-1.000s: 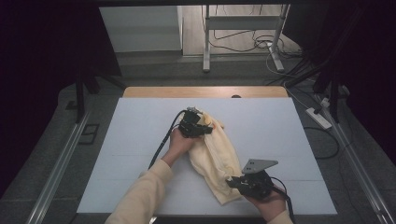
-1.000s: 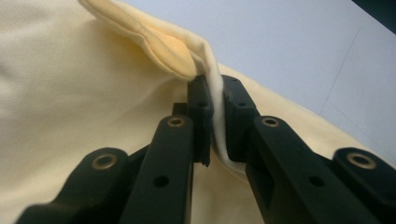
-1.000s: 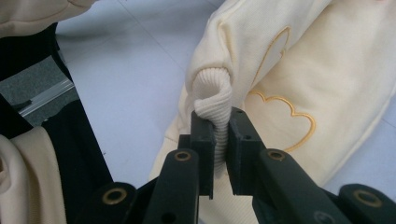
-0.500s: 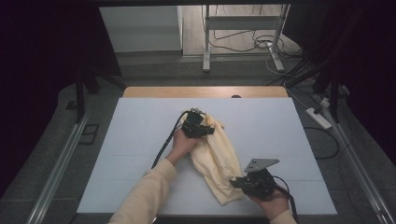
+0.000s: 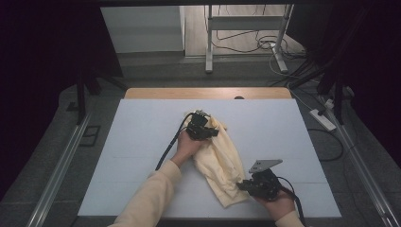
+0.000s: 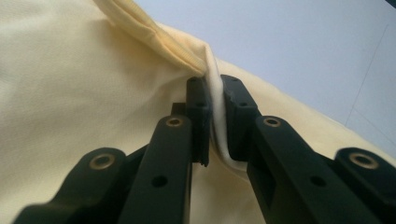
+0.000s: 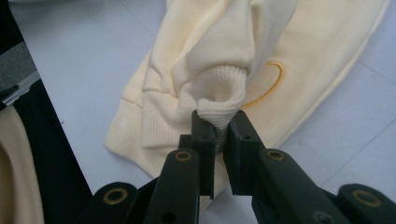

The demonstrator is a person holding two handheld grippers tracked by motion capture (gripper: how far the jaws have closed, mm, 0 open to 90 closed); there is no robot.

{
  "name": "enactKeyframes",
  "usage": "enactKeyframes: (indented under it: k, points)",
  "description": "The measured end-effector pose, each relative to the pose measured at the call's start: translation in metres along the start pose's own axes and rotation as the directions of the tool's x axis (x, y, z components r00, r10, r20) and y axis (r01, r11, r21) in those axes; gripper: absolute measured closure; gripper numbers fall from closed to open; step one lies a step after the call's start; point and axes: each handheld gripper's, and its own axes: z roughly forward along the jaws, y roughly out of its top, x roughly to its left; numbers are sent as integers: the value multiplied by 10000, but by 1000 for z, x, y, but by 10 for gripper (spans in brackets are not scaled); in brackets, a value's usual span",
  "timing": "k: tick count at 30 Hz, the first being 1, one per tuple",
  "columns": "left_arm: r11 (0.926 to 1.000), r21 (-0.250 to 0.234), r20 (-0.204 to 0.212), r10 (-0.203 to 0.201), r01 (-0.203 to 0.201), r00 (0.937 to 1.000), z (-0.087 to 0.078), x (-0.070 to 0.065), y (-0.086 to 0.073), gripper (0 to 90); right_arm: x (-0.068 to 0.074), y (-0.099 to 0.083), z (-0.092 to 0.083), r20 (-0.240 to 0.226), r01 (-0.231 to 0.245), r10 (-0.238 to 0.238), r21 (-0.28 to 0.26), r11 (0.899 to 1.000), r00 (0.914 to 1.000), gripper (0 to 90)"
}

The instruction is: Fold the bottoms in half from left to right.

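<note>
High view: white table (image 5: 142, 156) on grey floor (image 5: 42, 156), cables (image 5: 246, 45) behind.

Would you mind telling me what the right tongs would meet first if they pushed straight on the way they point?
Probably the pale yellow sweatshirt itself: the right tongs are already shut on its ribbed cuff, with bunched fabric directly beyond.

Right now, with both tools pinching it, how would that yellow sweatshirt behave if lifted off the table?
The sweatshirt would probably sag limply between the left tool and right tool, since it already bunches and folds around both grips. It looks light for its size. The ribbed cuff squashed in the right tool likely gives a fair, non-slippery hold.
</note>
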Motion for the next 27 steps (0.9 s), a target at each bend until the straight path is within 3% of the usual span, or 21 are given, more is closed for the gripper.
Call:
enactKeyframes:
  k: [14,18,20,22,23,27]
  points:
    - [10000,28,66,50,-50,10000,2,-1,1,768,-4,-5,-1,-4,-123,123,281,9995,9999,826]
    - [9994,-178,115,284,-282,9995,-3,-5,3,641,-5,-5,-1,-34,-152,153,330,9993,9999,825]
    - [9991,-221,65,356,-354,9993,-7,-8,4,534,-5,-6,-2,19,-122,121,255,9996,9999,817]
    - [9982,-343,-10,489,-489,9988,-14,-12,5,438,-6,-7,-2,120,-23,21,186,9998,9999,753]
    - [9976,-437,-81,529,-532,9986,-17,-14,5,405,-6,-7,-3,235,-3,0,115,9999,9997,658]
    - [9952,-616,-84,761,-765,9971,-32,-21,3,352,-7,-3,-8,515,58,-43,-290,9996,9987,472]
